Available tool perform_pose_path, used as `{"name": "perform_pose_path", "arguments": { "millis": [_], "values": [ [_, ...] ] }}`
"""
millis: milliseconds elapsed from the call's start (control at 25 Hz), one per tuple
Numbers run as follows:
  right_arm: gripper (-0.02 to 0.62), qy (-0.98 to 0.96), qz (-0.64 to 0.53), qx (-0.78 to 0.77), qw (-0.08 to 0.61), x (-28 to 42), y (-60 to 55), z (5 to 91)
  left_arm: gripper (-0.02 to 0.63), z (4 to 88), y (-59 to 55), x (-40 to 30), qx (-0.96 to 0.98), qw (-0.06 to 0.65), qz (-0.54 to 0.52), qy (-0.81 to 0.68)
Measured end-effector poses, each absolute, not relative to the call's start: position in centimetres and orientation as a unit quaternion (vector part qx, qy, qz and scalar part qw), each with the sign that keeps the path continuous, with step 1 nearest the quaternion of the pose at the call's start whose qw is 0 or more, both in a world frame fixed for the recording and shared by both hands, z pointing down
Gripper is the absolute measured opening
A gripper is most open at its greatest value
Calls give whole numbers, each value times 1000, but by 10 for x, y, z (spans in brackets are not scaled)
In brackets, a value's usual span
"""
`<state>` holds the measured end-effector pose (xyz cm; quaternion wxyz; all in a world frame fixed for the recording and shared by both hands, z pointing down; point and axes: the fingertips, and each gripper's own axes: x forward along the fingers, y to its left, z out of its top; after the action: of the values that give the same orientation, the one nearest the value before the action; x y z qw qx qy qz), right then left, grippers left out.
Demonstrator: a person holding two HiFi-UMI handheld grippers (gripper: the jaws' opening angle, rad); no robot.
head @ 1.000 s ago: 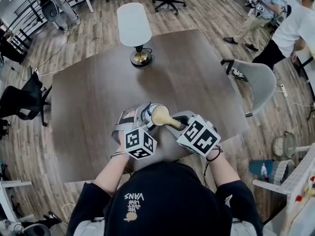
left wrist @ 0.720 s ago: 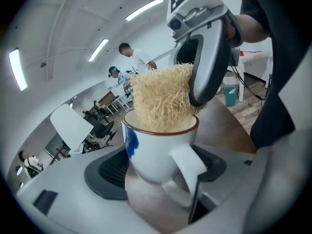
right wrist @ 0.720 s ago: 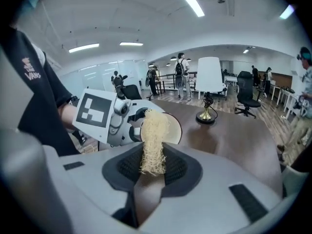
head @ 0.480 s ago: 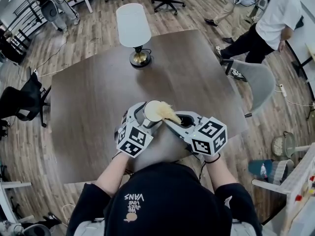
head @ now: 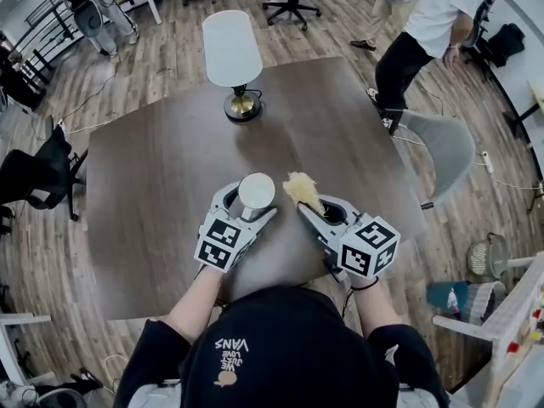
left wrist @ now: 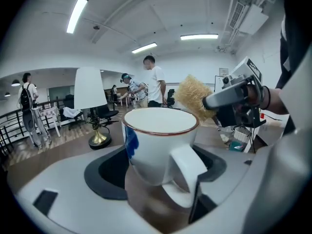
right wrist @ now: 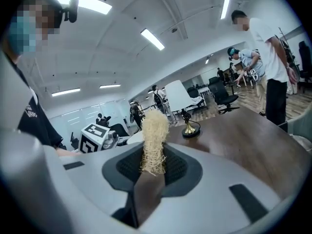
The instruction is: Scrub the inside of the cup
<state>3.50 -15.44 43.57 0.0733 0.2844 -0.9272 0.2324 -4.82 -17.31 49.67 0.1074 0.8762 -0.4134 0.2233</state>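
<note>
A white cup (head: 256, 192) with a red-brown rim and a blue mark sits upright between the jaws of my left gripper (head: 247, 207), which is shut on it; in the left gripper view the cup (left wrist: 158, 147) shows its handle toward the camera. My right gripper (head: 316, 213) is shut on a brush with a straw-coloured bristle head (head: 300, 189), held just to the right of the cup and outside it. In the right gripper view the brush (right wrist: 154, 143) stands up between the jaws, its dark handle pinched. Both grippers hover above the dark wooden table (head: 170, 177).
A table lamp (head: 232, 53) with a white shade and brass base stands at the table's far side. A grey chair (head: 446, 147) is at the table's right edge. A person (head: 421, 28) walks beyond it. Office chairs stand around.
The brush has come out of the cup and moved right. The cup has turned upright in my left gripper. The person in the background has walked left.
</note>
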Motion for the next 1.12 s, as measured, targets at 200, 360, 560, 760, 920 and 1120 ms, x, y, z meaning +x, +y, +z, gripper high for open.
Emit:
{"name": "perform_pose_path", "arguments": {
  "millis": [200, 360, 560, 760, 920, 1120],
  "values": [
    [89, -922, 227, 309, 56, 43, -159, 435, 376, 507, -181, -53, 871, 121, 202, -431],
    [89, -918, 227, 319, 56, 47, -161, 440, 376, 515, -187, -54, 871, 119, 182, -441],
    [89, -915, 234, 323, 58, 50, -158, 450, 376, 532, -189, -51, 872, 133, 148, -447],
    [89, -911, 251, 321, 67, 50, -154, 469, 375, 562, -186, -46, 873, 152, 151, -439],
    [89, -909, 260, 318, 76, 49, -151, 480, 375, 584, -185, -44, 868, 165, 159, -441],
    [89, -904, 271, 321, 83, 53, -147, 490, 376, 602, -182, -40, 867, 173, 159, -439]
  ]
}}
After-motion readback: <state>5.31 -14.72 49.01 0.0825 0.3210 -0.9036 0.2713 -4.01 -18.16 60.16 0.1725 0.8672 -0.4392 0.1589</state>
